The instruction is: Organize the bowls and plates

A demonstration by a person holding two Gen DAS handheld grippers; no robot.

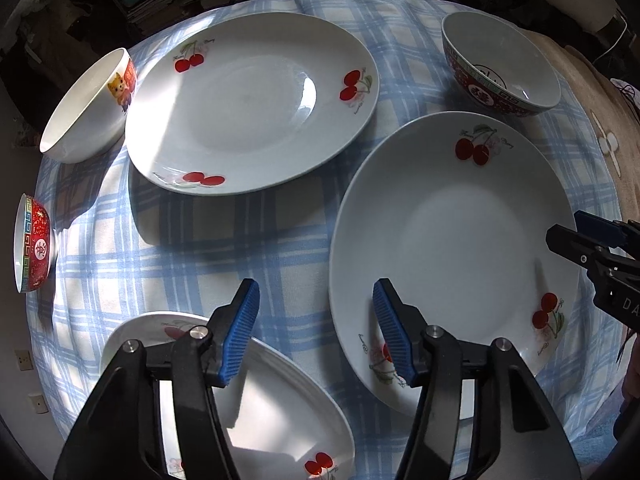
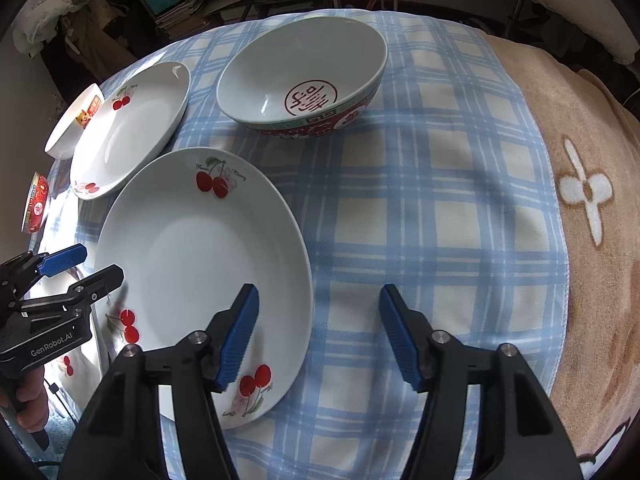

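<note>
A large white cherry-print plate (image 1: 452, 240) (image 2: 200, 264) lies on the checked cloth between both grippers. My left gripper (image 1: 316, 292) (image 2: 102, 260) is open and straddles that plate's left rim, pads apart from it. My right gripper (image 2: 319, 292) (image 1: 564, 226) is open and straddles the right rim, one finger over the plate, the other over cloth. A second cherry plate (image 1: 252, 104) (image 2: 132, 128) sits behind, a third (image 1: 272, 408) under my left gripper. A red patterned bowl (image 2: 304, 76) (image 1: 500, 64) stands at the back right.
A white bowl with a cartoon cat (image 1: 88, 108) and a small red bowl (image 1: 32, 244) stand at the table's left edge. A beige blanket (image 2: 592, 184) covers the right side. Shelves with stacked papers (image 2: 188, 4) stand behind the table.
</note>
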